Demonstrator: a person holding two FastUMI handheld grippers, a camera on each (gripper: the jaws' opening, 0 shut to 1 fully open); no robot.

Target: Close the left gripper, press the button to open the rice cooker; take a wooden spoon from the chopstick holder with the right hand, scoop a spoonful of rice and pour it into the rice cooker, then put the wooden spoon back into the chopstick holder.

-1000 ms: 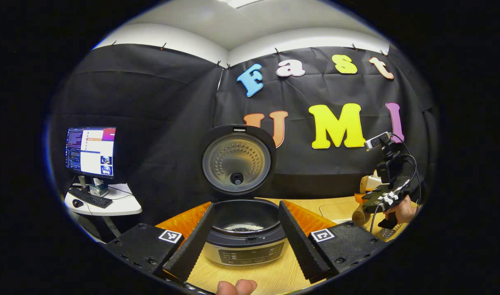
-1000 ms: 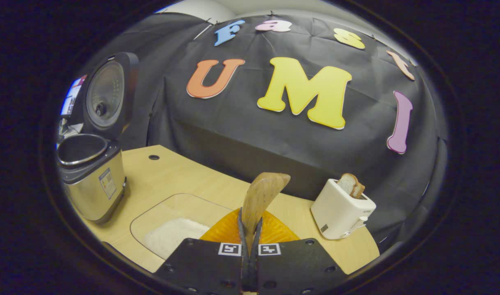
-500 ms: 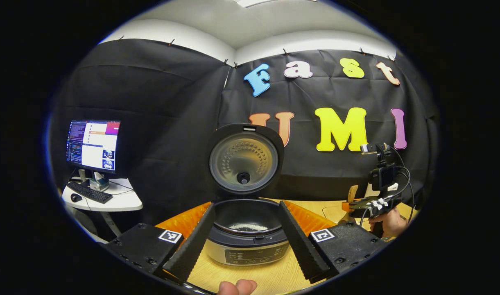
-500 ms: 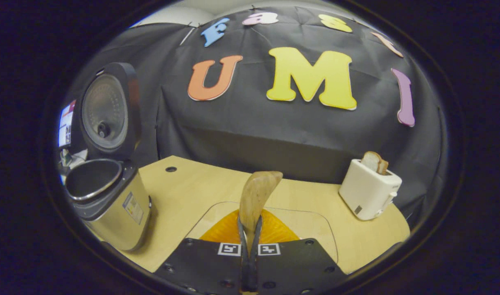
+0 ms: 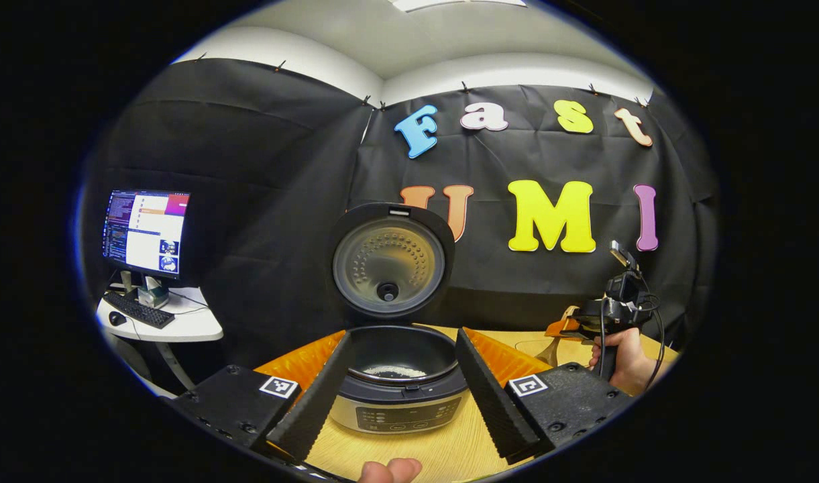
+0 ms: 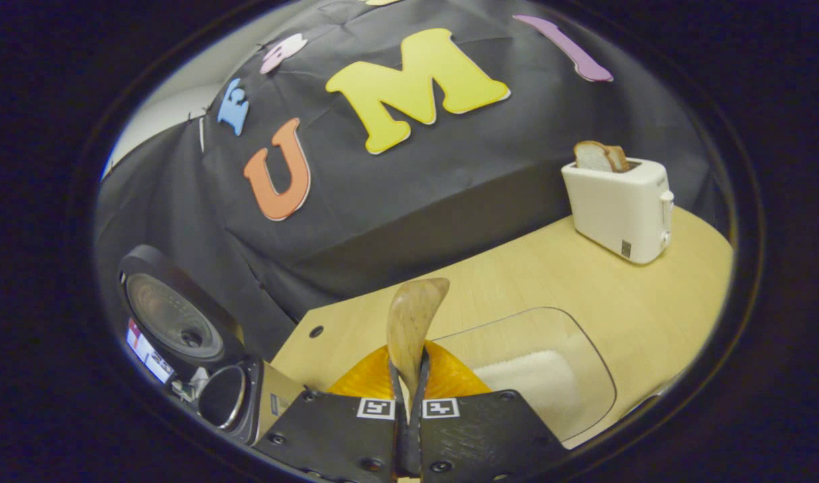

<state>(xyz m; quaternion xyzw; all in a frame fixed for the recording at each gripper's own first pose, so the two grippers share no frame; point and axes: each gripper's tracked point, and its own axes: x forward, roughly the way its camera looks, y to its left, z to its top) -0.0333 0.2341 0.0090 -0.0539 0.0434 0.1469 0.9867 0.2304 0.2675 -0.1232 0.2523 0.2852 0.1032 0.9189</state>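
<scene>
The rice cooker [image 5: 399, 402] stands open on the wooden table, lid [image 5: 389, 260] upright, with a little rice [image 5: 396, 370] in its pot. My left gripper [image 5: 402, 335] is open in front of it, and the cooker shows between its fingers [image 5: 315, 396]. My right gripper [image 6: 409, 376] is shut on the handle of the wooden spoon [image 6: 412, 318], whose bowl points forward over the table. Whether rice lies in the bowl I cannot tell. The right gripper view is rolled, with the cooker [image 6: 231, 396] low on the left. In the left gripper view a hand holds the right gripper [image 5: 607, 315] at far right.
A clear tray [image 6: 583, 349] holding white rice [image 6: 523, 376] lies just right of the spoon. A white toaster [image 6: 620, 204] with bread [image 6: 600, 155] stands at the table's back. A monitor [image 5: 144, 231] sits on a side table to the left.
My right gripper has rolled and swung with the spoon; the cooker slid to the lower left of its view and the rice tray to the right. The left gripper stayed open before the cooker.
</scene>
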